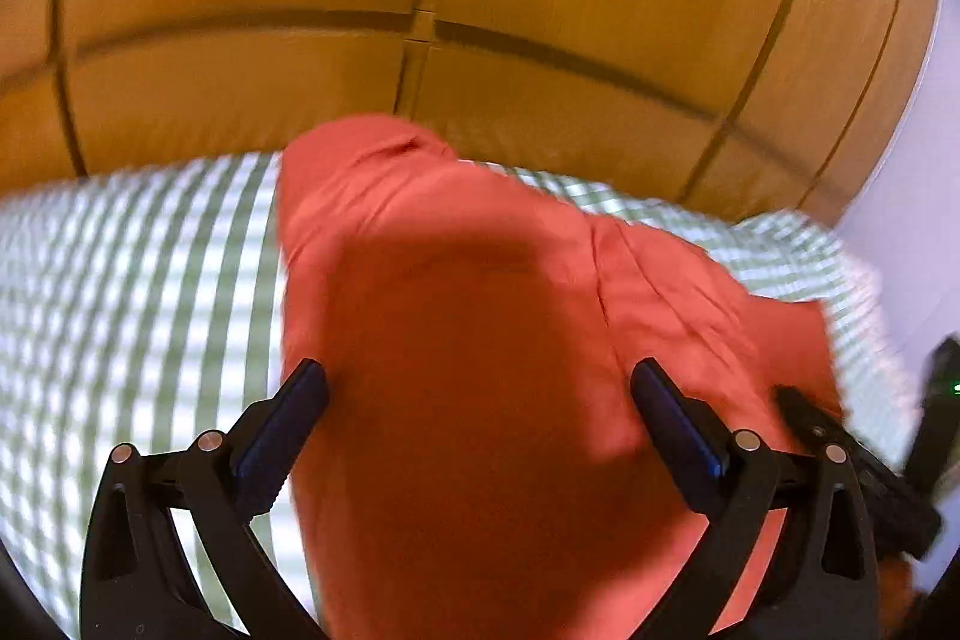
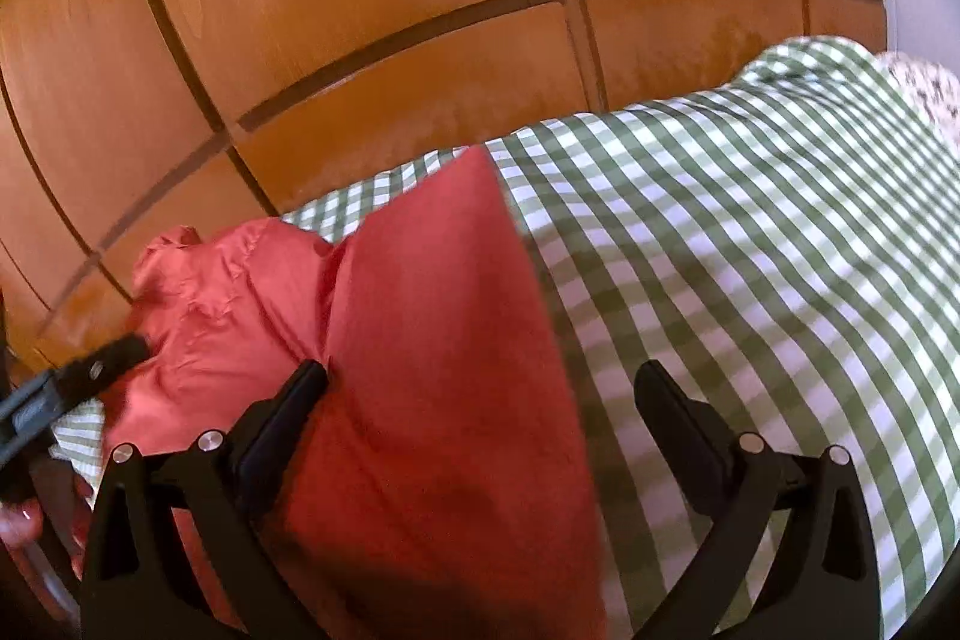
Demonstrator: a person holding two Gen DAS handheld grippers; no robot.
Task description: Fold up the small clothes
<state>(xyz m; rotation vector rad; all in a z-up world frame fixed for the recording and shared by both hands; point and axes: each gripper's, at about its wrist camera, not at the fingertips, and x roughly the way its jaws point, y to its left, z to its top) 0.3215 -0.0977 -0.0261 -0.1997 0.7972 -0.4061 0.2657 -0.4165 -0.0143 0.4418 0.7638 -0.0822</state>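
Garment (image 1: pixel 480 340), left wrist view: red cloth lies spread under and between your left gripper (image 1: pixel 478 385) fingers, filling the gap. Left gripper is wide open, gripping nothing; its left finger (image 1: pixel 282 430) sits at the cloth's left edge, over the checked sheet (image 1: pixel 132 280). Cloth looks flat in the middle, with a bunched lump at the far end and a seam or fold running down the right side. Frame is motion-blurred. Your right gripper (image 1: pixel 852 460) shows at the lower right, at the cloth's right edge.

Right wrist view: garment (image 2: pixel 432 370) sits under the left finger (image 2: pixel 282 430) and covers the left half of the gap; sheet (image 2: pixel 750 280) is under the right finger. Right gripper (image 2: pixel 478 385) is also spread open, empty. Cloth has a straight right edge to a far corner, crumpled at left. Left gripper (image 2: pixel 90 370) touches that crumpled part. Wood panels (image 2: pixel 360 10) behind.
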